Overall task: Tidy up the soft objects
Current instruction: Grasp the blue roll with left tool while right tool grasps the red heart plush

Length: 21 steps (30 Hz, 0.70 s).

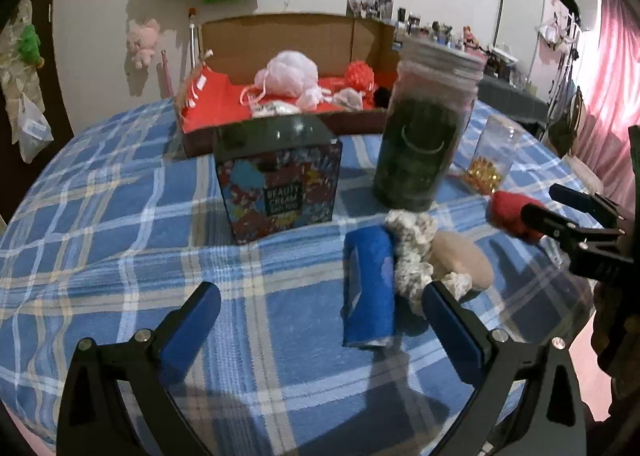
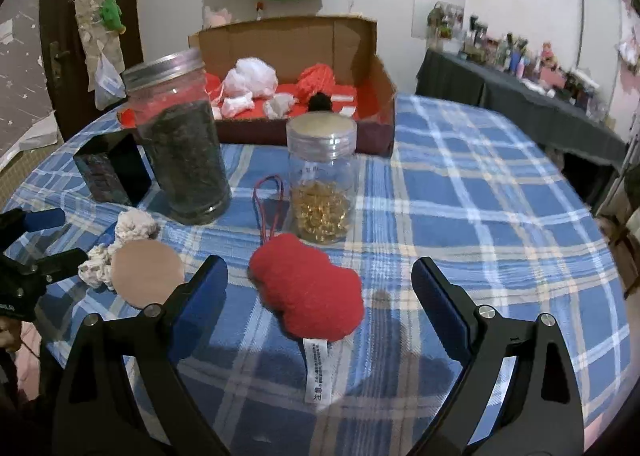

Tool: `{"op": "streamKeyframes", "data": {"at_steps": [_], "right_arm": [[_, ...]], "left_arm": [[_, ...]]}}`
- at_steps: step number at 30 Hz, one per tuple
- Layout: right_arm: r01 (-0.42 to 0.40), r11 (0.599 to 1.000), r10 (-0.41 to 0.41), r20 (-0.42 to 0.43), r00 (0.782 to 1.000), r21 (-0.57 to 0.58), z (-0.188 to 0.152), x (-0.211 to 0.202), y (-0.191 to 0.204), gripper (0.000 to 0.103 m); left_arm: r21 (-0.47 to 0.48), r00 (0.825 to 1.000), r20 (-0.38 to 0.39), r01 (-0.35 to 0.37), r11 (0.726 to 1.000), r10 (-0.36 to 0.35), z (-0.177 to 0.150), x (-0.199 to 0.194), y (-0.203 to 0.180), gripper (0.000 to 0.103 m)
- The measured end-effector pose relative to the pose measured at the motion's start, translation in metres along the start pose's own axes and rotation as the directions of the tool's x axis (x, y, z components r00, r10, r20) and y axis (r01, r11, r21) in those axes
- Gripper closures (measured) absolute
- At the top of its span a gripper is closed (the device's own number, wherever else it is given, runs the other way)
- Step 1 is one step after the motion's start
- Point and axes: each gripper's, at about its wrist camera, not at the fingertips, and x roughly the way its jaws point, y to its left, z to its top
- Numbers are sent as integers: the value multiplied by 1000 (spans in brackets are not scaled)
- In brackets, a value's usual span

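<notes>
My left gripper [image 1: 320, 316] is open above the blue plaid tablecloth. A blue roll [image 1: 370, 290] lies between its fingers, with a speckled crocheted scrunchie [image 1: 412, 252] and a beige round pad [image 1: 464, 260] just right of it. My right gripper [image 2: 318, 288] is open around a red plush toy [image 2: 308, 292] with a white tag and red cord. The right gripper also shows in the left wrist view [image 1: 568, 207], next to the red plush [image 1: 510, 211]. A cardboard box [image 2: 376, 95] with a red lining holds pink, white and red soft things at the back.
A tall jar of dark leaves [image 2: 180, 135], a small jar of gold beads [image 2: 322, 183] and a printed "Beauty Cream" box [image 1: 280, 183] stand between the grippers and the cardboard box. A cluttered dark shelf [image 2: 520, 95] is at the right.
</notes>
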Motion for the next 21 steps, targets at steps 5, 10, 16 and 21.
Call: {"op": "streamKeyframes", "data": {"at_steps": [5,10,16,21], "right_arm": [[-46,999,46,-44,998,10,-1,11,-5,9],[-64,998,63,-54,997,-16,-2,15,-1,9],[-145,989,145,-76,987,-1,-4,17,4,14],[-171,985,170,-54,984,-16,-2,8,14,17]], "left_arm": [[-15,999,-44,15,1000,-15,3,12,3,5],[-4,999,-44,21,1000,-21,7,17,2,12],[24,999,-36,-37,999,38,11,20,-3,17],[26,998,-40,-48,999,49,11,23,-3,25]]}}
